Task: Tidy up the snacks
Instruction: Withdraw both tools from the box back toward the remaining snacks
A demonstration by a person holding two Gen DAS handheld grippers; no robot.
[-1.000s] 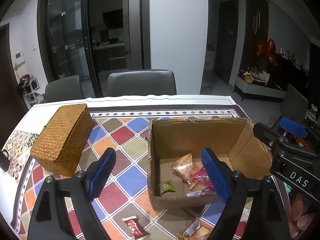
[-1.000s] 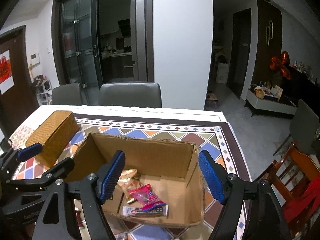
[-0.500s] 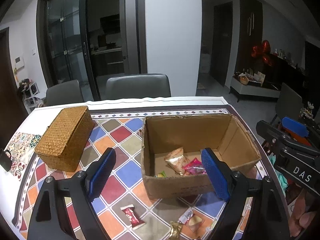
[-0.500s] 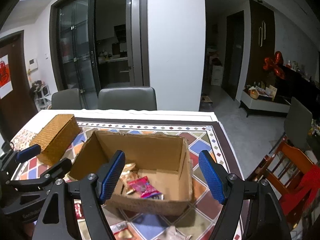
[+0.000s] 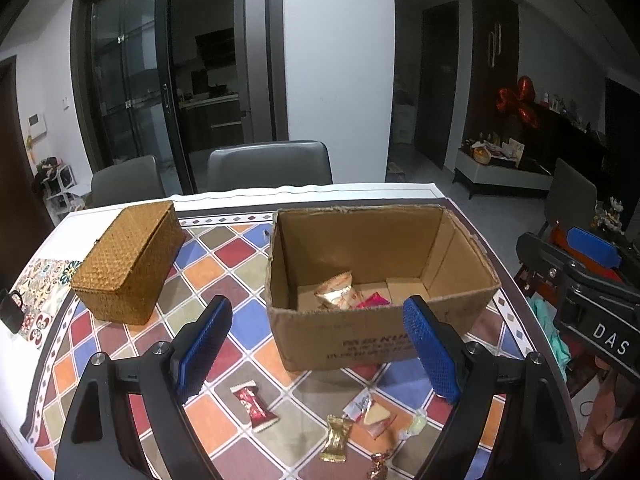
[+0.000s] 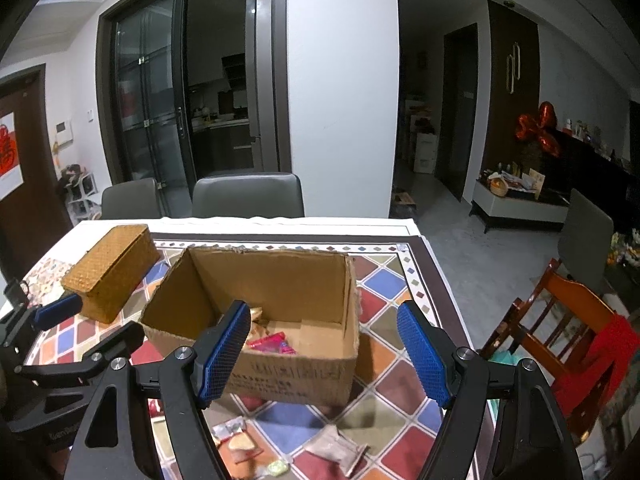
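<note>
An open cardboard box [image 5: 380, 344] stands on the patterned tablecloth; it also shows in the right wrist view [image 6: 288, 376]. Inside lie a gold snack packet [image 5: 334, 290] and a pink one [image 5: 372, 301]. Loose snacks lie in front of the box: a red packet [image 5: 254, 402], a gold candy [image 5: 336, 438], a clear-wrapped wedge [image 5: 374, 412], and a grey packet [image 6: 338, 450]. My left gripper [image 5: 316, 352] is open and empty, held back above the near edge. My right gripper [image 6: 320, 354] is open and empty, before the box.
A closed woven wicker box [image 5: 128, 260] sits at the left of the table. Grey chairs [image 5: 270, 168] stand at the far side. A wooden chair with red cloth [image 6: 568, 332] stands to the right. The table edge [image 6: 448, 308] runs close to the box's right side.
Both grippers have pulled back and up from the box. The box now sits farther away, and the loose snacks on the cloth in front of it have come into view.
</note>
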